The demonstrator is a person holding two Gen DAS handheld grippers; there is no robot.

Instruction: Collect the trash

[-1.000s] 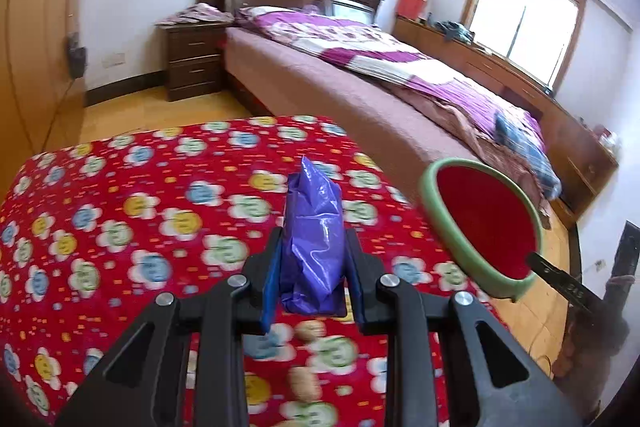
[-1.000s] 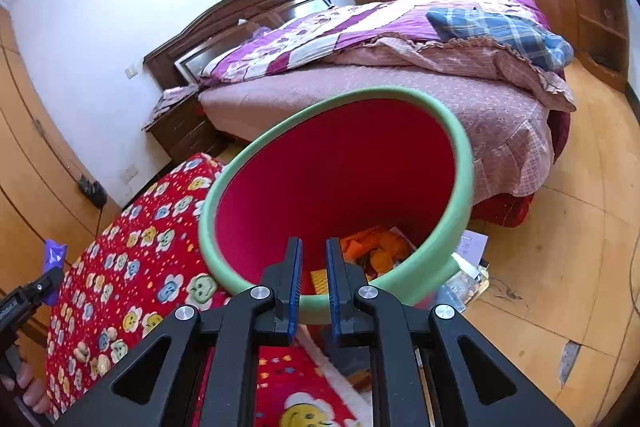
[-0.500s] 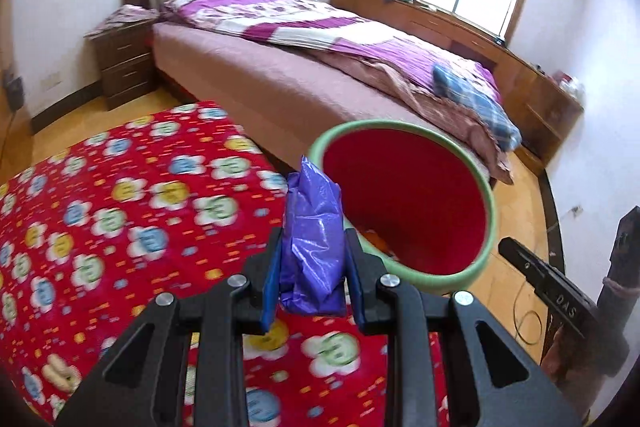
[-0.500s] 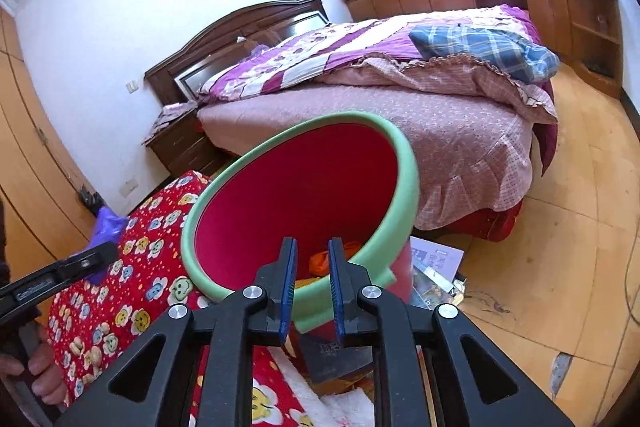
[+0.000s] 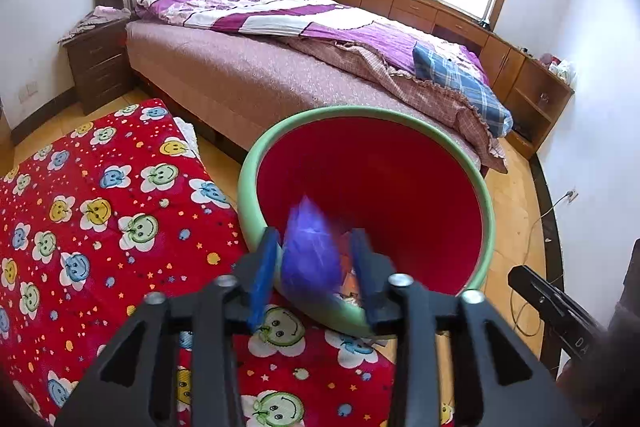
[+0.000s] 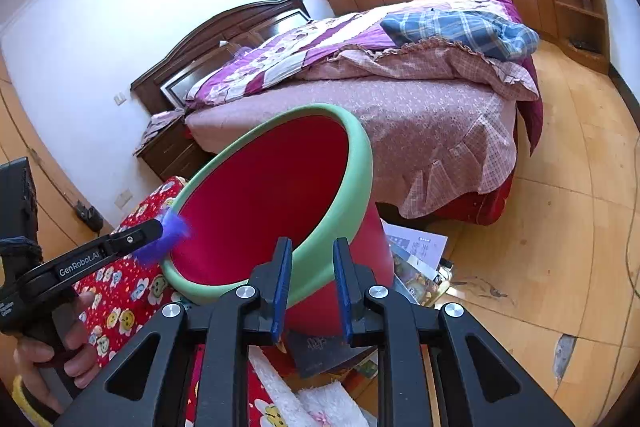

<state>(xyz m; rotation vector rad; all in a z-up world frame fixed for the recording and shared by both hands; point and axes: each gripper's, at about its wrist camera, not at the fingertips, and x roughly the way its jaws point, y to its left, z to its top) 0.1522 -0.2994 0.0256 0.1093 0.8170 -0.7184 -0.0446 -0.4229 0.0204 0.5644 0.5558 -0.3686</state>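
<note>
Left wrist view: the left gripper (image 5: pixel 314 273) points down into the mouth of the bin (image 5: pixel 490 227), a red tub with a green rim that is tilted toward the camera. A purple wrapper (image 5: pixel 308 251) sits between the blue pads, blurred. The jaws are opening; the right pad stands clear of the wrapper, and whether the left pad touches it cannot be told. Orange scraps (image 5: pixel 350 277) lie at the bottom of the bin, just behind the wrapper. The bin stands against the edge of a red quilt (image 5: pixel 100 211) printed with smiley flowers, which lies left of the bin. A bed (image 5: pixel 248 67) with a purple cover stands behind the bin. The tip of the right gripper (image 5: pixel 556 311) shows right of the bin, apart from it.

Right wrist view: the right gripper (image 6: pixel 310 287) straddles the near green rim of the bin (image 6: pixel 362 155). Its jaws are opening, with the rim between the pads; contact cannot be confirmed. The left gripper (image 6: pixel 154 233), held by a hand (image 6: pixel 60 343), reaches in from the left with the purple wrapper (image 6: pixel 168 233) at its tip, at the bin's left rim. Papers (image 6: pixel 416 255) lie on the wooden floor right of the bin. The red quilt (image 6: pixel 120 291) lies left of the bin, and the bed (image 6: pixel 420 107) stands behind it.
</note>
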